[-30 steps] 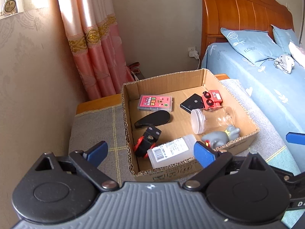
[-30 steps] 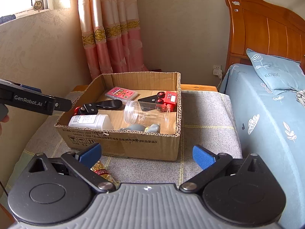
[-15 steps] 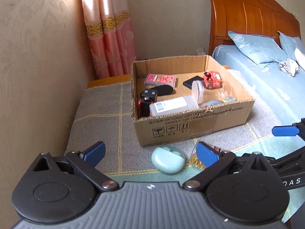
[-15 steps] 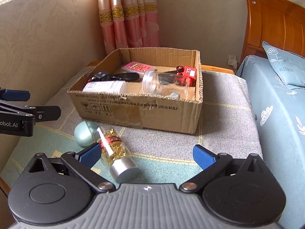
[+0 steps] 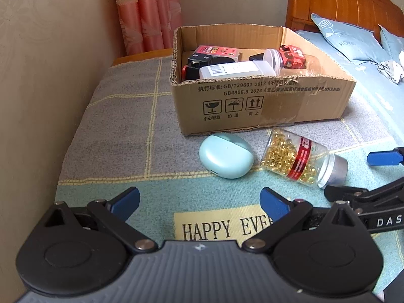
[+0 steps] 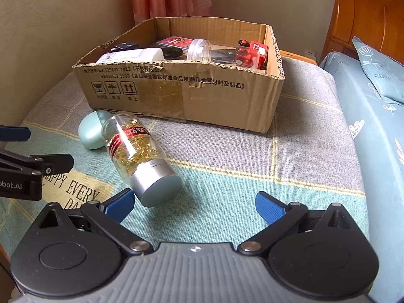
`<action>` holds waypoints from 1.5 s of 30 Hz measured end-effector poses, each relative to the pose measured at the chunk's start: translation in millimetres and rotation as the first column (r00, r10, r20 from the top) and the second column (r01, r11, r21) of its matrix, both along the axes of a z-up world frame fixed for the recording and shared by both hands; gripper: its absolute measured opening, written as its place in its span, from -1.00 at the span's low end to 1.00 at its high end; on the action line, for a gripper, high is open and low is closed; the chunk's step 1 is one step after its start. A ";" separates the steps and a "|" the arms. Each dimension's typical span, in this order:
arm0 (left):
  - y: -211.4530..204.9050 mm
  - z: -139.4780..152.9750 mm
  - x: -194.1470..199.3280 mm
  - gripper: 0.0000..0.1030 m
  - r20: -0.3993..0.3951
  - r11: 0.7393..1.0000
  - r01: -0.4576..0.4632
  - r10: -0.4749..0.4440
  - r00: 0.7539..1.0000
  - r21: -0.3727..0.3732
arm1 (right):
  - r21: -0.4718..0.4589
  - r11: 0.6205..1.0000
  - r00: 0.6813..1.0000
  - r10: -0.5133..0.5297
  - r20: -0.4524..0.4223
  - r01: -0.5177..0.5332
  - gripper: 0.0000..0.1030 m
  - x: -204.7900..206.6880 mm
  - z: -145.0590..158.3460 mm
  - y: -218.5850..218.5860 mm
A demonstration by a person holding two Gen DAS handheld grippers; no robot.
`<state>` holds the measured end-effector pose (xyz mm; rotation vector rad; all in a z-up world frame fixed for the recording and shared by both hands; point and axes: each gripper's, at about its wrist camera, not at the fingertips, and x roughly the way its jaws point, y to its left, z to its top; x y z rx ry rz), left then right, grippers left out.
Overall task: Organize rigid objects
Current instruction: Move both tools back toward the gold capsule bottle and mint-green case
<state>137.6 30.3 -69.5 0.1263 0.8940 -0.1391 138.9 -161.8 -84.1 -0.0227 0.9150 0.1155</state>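
Observation:
A cardboard box [image 5: 265,101] [image 6: 181,93] stands on a cloth-covered table and holds a white bottle [image 5: 234,69], a clear jar [image 6: 202,49], a red toy car [image 6: 251,53], a pink card pack and black items. In front of it lie a pale green oval case [image 5: 226,155] [image 6: 91,130] and a clear bottle of gold capsules with a silver cap [image 5: 300,160] [image 6: 137,151]. My left gripper [image 5: 199,202] is open and empty, low in front of the oval case. My right gripper [image 6: 194,205] is open and empty, just in front of the capsule bottle's cap.
A wall runs along the table's left side, with pink curtains [image 5: 149,12] behind. A bed with blue bedding [image 6: 373,101] and a wooden headboard borders the right side. The cloth carries a "HAPPY EVERY" patch [image 5: 222,227] near the front.
Both grippers pulled back from above the box and dropped low toward the table's front. The oval case and capsule bottle came into view. Both grippers stayed open.

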 end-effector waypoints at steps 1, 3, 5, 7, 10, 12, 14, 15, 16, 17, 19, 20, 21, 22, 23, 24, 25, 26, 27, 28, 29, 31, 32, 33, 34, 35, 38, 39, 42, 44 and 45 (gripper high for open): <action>1.8 -0.8 0.2 0.96 0.000 1.000 -0.004 0.004 1.000 -0.002 | -0.001 1.000 1.000 -0.009 0.000 0.009 1.00 0.7 0.2 -2.2; 5.3 -3.1 1.8 0.96 -0.002 1.000 -0.012 0.012 1.000 -0.007 | -0.013 0.999 0.999 -0.042 -0.001 0.042 1.00 3.9 0.5 -9.6; 9.2 -5.5 4.8 0.96 -0.009 1.000 -0.022 0.022 1.000 -0.017 | -0.026 0.997 0.997 -0.076 -0.004 0.076 1.00 7.8 -0.9 -15.9; 13.3 -8.4 6.2 0.96 -0.017 0.999 -0.031 0.031 0.999 -0.024 | -0.027 0.993 0.994 -0.112 -0.007 0.111 1.00 11.7 -2.2 -22.6; 19.8 -11.1 8.1 0.96 -0.025 0.998 -0.046 0.045 0.999 -0.031 | -0.001 0.994 0.993 -0.113 -0.027 0.113 1.00 13.3 -3.6 -26.2; 23.8 -12.0 9.3 0.96 -0.028 0.998 -0.052 0.051 0.998 -0.038 | 0.035 0.998 0.998 -0.056 -0.039 0.057 1.00 10.9 -3.9 -19.9; 27.2 -13.2 11.1 0.96 -0.031 0.997 -0.058 0.057 0.998 -0.044 | 0.092 0.996 0.999 0.012 -0.040 -0.009 1.00 8.7 -2.7 -10.1; 28.6 -13.7 11.5 0.96 -0.032 0.997 -0.060 0.059 0.998 -0.045 | 0.120 0.992 0.999 0.037 -0.037 -0.033 1.00 8.9 -1.7 -4.2; 30.2 -14.5 11.6 0.96 -0.034 0.997 -0.063 0.062 0.998 -0.045 | 0.134 0.990 0.998 0.047 -0.032 -0.042 1.00 9.5 -0.9 -0.3; 31.7 -14.9 11.4 0.96 -0.034 0.997 -0.065 0.064 0.997 -0.047 | 0.150 0.988 0.998 0.053 -0.026 -0.048 1.00 10.3 1.2 5.2; 34.8 -14.6 10.7 0.96 -0.033 0.996 -0.068 0.066 0.997 -0.050 | 0.175 0.983 0.998 0.060 -0.023 -0.055 1.00 14.2 5.0 14.3; 36.3 -14.3 10.3 0.96 -0.031 0.996 -0.070 0.069 0.997 -0.052 | 0.183 0.981 0.998 0.062 -0.020 -0.058 1.00 16.5 7.4 18.9; 38.1 -14.0 10.4 0.96 -0.029 0.996 -0.073 0.072 0.997 -0.054 | 0.184 0.981 0.998 0.062 -0.018 -0.058 1.00 19.0 9.7 24.3; 40.1 -13.2 9.5 0.96 -0.028 0.995 -0.077 0.076 0.997 -0.058 | 0.177 0.983 0.998 0.057 -0.017 -0.053 1.00 21.0 11.3 29.3; 41.1 -12.7 9.7 0.96 -0.026 0.995 -0.081 0.079 0.997 -0.061 | 0.166 0.985 0.999 0.045 -0.018 -0.042 1.00 23.2 12.5 33.9; 42.2 -12.4 9.4 0.96 -0.025 0.994 -0.083 0.082 0.996 -0.064 | 0.154 0.988 0.999 0.032 -0.018 -0.029 1.00 26.0 13.5 38.2; 43.6 -11.9 9.4 0.96 -0.023 0.994 -0.085 0.084 0.996 -0.067 | 0.138 0.990 1.000 0.015 -0.020 -0.012 1.00 29.9 14.8 43.0; 44.2 -11.8 9.4 0.94 -0.023 0.994 -0.086 0.084 0.996 -0.068 | 0.118 0.993 1.000 -0.003 -0.022 0.006 1.00 34.1 14.3 47.6; 44.2 -12.3 10.0 0.94 -0.024 0.994 -0.097 0.096 0.995 -0.056 | 0.099 0.995 1.000 -0.020 -0.024 0.022 1.00 35.6 13.0 49.4; 45.3 -12.9 10.7 0.94 -0.023 0.994 -0.102 0.101 0.995 -0.047 | 0.088 0.996 0.999 -0.030 -0.021 0.032 1.00 36.3 12.2 51.3; 46.2 -13.4 10.8 0.95 -0.023 0.994 -0.099 0.098 0.995 -0.048 | 0.071 0.996 0.999 -0.043 -0.018 0.045 1.00 36.9 11.3 52.6; 48.8 -14.2 10.7 0.95 -0.030 0.993 -0.092 0.090 0.996 -0.068 | 0.040 0.998 0.998 -0.057 -0.011 0.057 1.00 38.2 9.0 52.3; 49.4 -14.4 10.7 0.95 -0.032 0.993 -0.092 0.090 0.995 -0.078 | 0.033 0.998 0.998 -0.061 -0.010 0.062 1.00 37.2 8.4 49.0; 49.3 -14.7 11.0 0.95 -0.034 0.992 -0.090 0.087 0.996 -0.086 | 0.027 0.997 0.998 -0.069 -0.010 0.069 1.00 37.1 7.5 46.0; 48.2 -15.0 11.4 0.95 -0.036 0.992 -0.085 0.082 0.996 -0.090 | 0.020 0.997 0.997 -0.077 -0.011 0.078 1.00 36.9 6.8 42.1; 46.2 -15.1 11.7 0.95 -0.036 0.993 -0.076 0.073 0.997 -0.093 | 0.010 0.996 0.996 -0.087 -0.013 0.088 1.00 36.3 5.0 37.0; 37.6 -15.5 12.9 0.95 -0.034 0.995 -0.039 0.036 0.999 -0.093 | -0.012 0.993 0.993 -0.115 -0.023 0.115 1.00 35.2 1.2 21.3; 34.2 -16.2 13.4 0.95 -0.035 0.995 -0.026 0.023 0.999 -0.093 | -0.012 0.993 0.992 -0.120 -0.027 0.119 1.00 34.5 -0.5 15.9; 25.2 -19.5 15.7 0.95 -0.049 0.996 0.008 -0.012 0.999 -0.092 | -0.002 0.992 0.992 -0.123 -0.040 0.123 1.00 32.5 -4.9 2.5; 19.0 -23.3 17.4 0.95 -0.063 0.996 0.025 -0.031 0.998 -0.086 | -0.007 0.994 0.993 -0.112 -0.037 0.112 1.00 31.7 -7.3 -1.4; 16.9 -25.0 18.0 0.95 -0.071 0.996 0.034 -0.040 0.997 -0.084 | -0.011 0.995 0.994 -0.104 -0.031 0.103 1.00 30.6 -8.0 -1.9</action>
